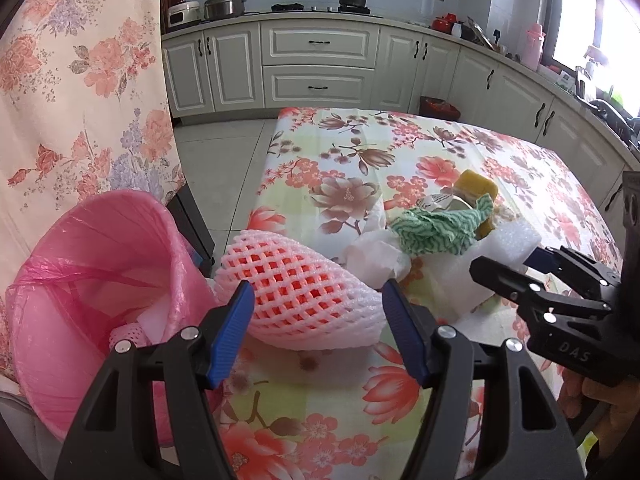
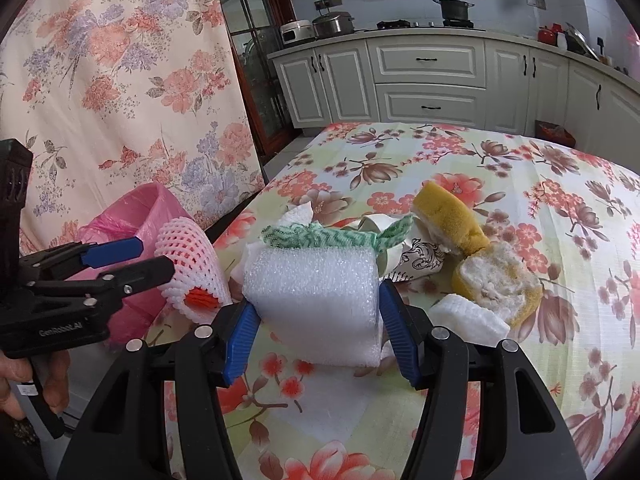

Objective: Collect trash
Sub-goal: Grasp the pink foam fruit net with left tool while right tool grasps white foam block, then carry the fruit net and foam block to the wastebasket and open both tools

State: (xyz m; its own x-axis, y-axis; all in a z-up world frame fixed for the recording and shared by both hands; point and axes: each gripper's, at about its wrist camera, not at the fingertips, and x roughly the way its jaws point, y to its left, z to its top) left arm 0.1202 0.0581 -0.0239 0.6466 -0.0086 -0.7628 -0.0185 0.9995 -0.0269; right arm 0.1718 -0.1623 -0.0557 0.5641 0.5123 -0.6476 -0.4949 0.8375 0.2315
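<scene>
left gripper [image 1: 318, 330]: jaws apart, flanking the near end of the pink foam net [image 1: 298, 292], neither pad visibly pressing on it. net lying on its side at the left edge of the bench [image 1: 460, 148], long axis running from near right to far left, far end almost touching the pink bin bag [image 1: 100, 280] just beyond that edge. orange item visible through the mesh and at the open end in the right wrist view.

right gripper [image 2: 316, 330]: jaws closed in against the two sides of the white foam roll [image 2: 316, 300], pads touching its flanks, roll resting on the bench, axis lying crosswise between the pads. green and white cloth [image 2: 320, 236] draped on top of the roll; yellow sponge pieces [image 2: 452, 220] and a patterned paper wrapper [image 2: 420, 258] further right, near but apart from the roll; white paper scrap [image 1: 376, 256] between net and roll.

nearer hand, judged: left for the net and the bag, right for the roll. coming move judged to turn on the short leftward path from net to bag mouth.

legible writing: "das" on the right gripper body in the left wrist view; "genrobot.ai" on the left gripper body in the right wrist view. wrapper print too small to read.
</scene>
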